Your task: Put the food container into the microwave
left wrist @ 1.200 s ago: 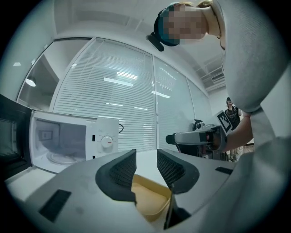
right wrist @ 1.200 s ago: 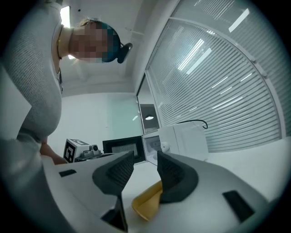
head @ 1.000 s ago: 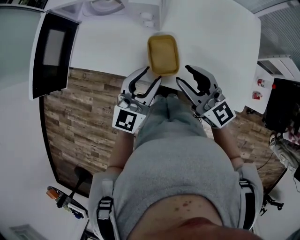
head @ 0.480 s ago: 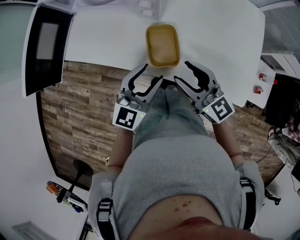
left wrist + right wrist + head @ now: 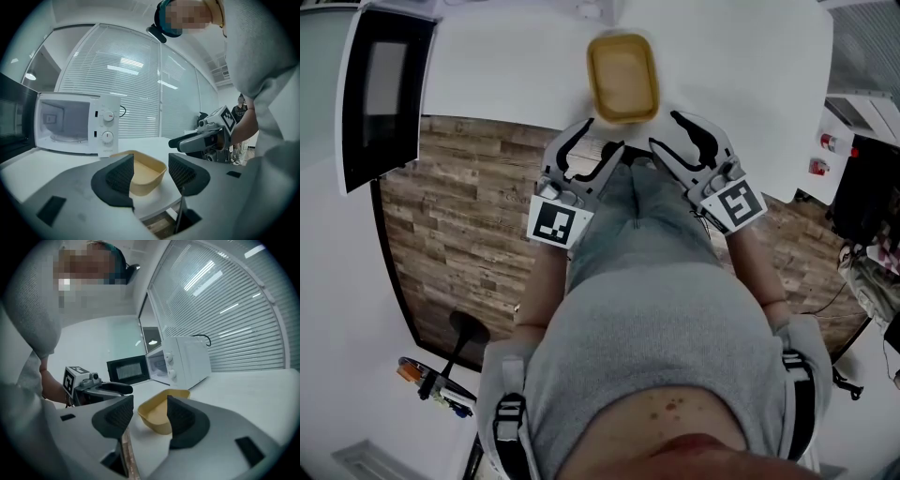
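Observation:
A shallow yellow food container [image 5: 622,77] sits empty on the white table [image 5: 741,84], near its front edge. Both grippers hover just short of that edge, pointing at the container. My left gripper [image 5: 592,145] is open and its jaws have just been opening; nothing is between them, and the container [image 5: 146,174] lies beyond the tips. My right gripper [image 5: 677,139] is also open after opening, with the container [image 5: 157,416] ahead of its empty jaws. The white microwave [image 5: 77,129] stands at the back left with its door [image 5: 380,94] swung open.
Wood-look floor [image 5: 459,225] lies below the table's front edge. The microwave's cavity [image 5: 158,363] faces the open dark door [image 5: 127,370]. Window blinds [image 5: 126,93] run behind the table. A dark cabinet with red items [image 5: 853,187] stands to the right.
Both pairs of jaws have spread wider. Both grippers have sunk a little by the table's front edge. The container has stayed on the table.

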Action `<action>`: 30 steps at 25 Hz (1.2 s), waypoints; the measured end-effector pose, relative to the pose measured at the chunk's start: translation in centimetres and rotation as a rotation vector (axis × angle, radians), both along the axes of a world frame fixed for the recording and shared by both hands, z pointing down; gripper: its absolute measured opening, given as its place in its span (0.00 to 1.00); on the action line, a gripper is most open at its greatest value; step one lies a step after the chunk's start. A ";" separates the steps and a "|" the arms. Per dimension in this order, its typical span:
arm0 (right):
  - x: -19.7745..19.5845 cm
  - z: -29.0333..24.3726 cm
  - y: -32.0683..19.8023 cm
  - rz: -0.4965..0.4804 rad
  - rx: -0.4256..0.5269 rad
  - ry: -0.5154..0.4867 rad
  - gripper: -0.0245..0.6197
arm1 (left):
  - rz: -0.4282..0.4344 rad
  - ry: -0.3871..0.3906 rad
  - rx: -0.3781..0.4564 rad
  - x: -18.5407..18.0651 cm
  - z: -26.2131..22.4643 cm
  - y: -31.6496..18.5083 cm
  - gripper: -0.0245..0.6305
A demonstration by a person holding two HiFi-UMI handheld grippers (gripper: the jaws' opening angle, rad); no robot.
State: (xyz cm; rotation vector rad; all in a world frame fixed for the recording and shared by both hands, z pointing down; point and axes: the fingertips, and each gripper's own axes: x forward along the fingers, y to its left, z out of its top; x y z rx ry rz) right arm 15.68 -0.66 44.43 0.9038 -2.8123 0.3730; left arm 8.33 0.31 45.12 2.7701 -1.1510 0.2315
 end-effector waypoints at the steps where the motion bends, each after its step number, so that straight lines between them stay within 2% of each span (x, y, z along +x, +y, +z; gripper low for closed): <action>1: 0.0 0.1 0.0 0.000 0.002 -0.001 0.44 | -0.009 0.009 -0.010 -0.1 0.1 0.0 0.36; 5: -0.1 0.9 0.2 -0.002 -0.017 0.005 0.44 | -0.024 0.017 -0.040 -0.3 0.9 0.0 0.36; 9: 0.2 2.4 0.3 -0.002 -0.068 0.063 0.44 | -0.032 0.039 -0.075 -0.2 1.6 -0.2 0.36; 12: -0.2 2.3 -0.2 0.007 -0.040 0.039 0.44 | -0.043 0.047 -0.089 -0.3 2.1 -0.4 0.36; 19: -0.1 4.0 -0.2 0.013 -0.092 0.115 0.45 | -0.049 -0.005 -0.111 -0.6 3.5 -0.4 0.37; 30: -0.1 5.0 -0.4 0.033 -0.093 0.137 0.45 | -0.041 -0.069 -0.137 -0.4 5.0 -0.6 0.37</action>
